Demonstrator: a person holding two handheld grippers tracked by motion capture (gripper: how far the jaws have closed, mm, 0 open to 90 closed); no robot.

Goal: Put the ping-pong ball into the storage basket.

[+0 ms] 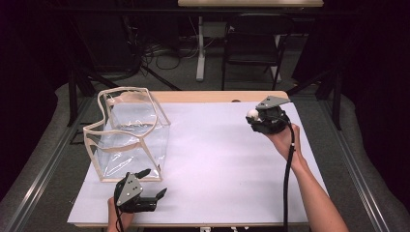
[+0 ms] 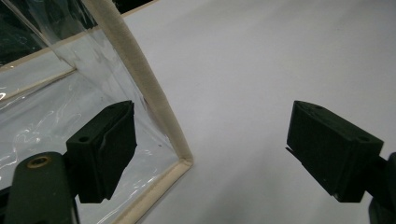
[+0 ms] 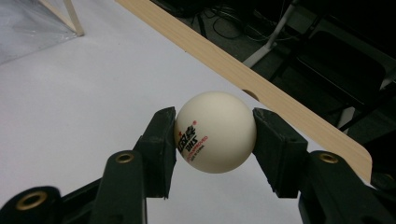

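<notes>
— Dark room around us: a black chair (image 1: 251,41) and loose cables (image 1: 167,55) on the grey floor beyond a wooden table (image 1: 203,96) spread with a white sheet (image 1: 217,159).

— On the sheet's left we see a clear plastic box (image 1: 128,135) with cream edging, standing open-topped.

— Our left gripper (image 1: 153,182) sits low by the box's near corner, jaws wide apart and holding nothing; in the left gripper view one jaw lies against the clear wall beside the cream edge (image 2: 140,79).

— Our right gripper (image 3: 215,140) is lifted near the table's far right edge, its jaws clamped on a white ping-pong ball (image 3: 215,132), pads pressing both sides.

— We see red and black print on the ball; it looks like "DHS", the rest too small to read.
</notes>
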